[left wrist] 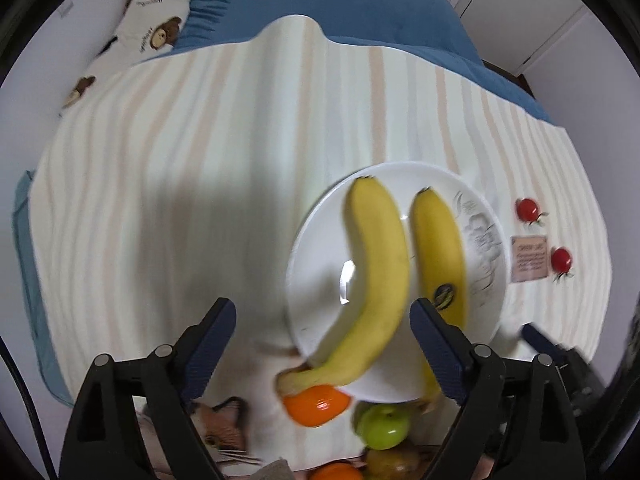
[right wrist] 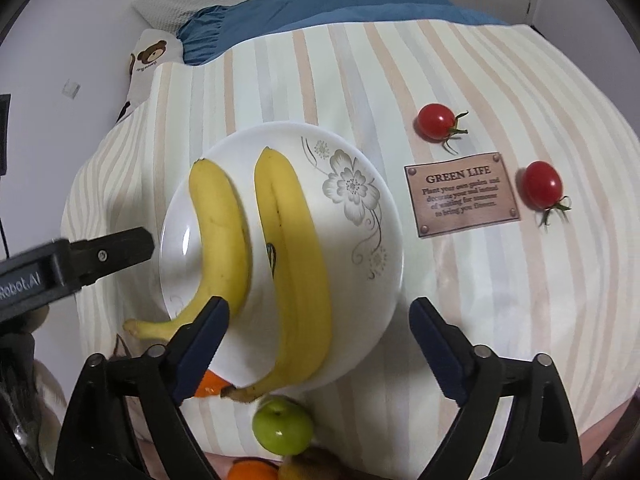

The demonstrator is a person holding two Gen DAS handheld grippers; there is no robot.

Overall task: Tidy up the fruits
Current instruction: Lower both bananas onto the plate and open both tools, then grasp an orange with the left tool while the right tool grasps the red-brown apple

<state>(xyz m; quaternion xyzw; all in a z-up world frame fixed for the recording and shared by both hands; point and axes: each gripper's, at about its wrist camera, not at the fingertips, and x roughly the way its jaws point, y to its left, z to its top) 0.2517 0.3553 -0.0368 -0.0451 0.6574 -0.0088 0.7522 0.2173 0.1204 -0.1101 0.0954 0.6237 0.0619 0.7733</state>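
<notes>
Two yellow bananas [right wrist: 224, 232] [right wrist: 296, 264] lie side by side on a white flowered plate [right wrist: 360, 208] on a striped cloth; they also show in the left wrist view [left wrist: 372, 264] [left wrist: 440, 248] on the plate [left wrist: 316, 264]. An orange [left wrist: 318, 404] and a green apple [left wrist: 384, 426] [right wrist: 282, 426] lie just below the plate. Two cherry tomatoes [right wrist: 436, 122] [right wrist: 542, 184] lie to its right. My left gripper [left wrist: 322, 328] is open and empty over the plate's near edge. My right gripper [right wrist: 320, 328] is open and empty over the right banana's stem end.
A brown "GREEN LIFE" label [right wrist: 462, 198] lies between the tomatoes. More fruit, an orange [right wrist: 252, 472] and a brownish one [right wrist: 316, 466], sits at the bottom edge. A blue blanket [right wrist: 320, 4] and bear-print pillow [left wrist: 156, 12] lie beyond the cloth.
</notes>
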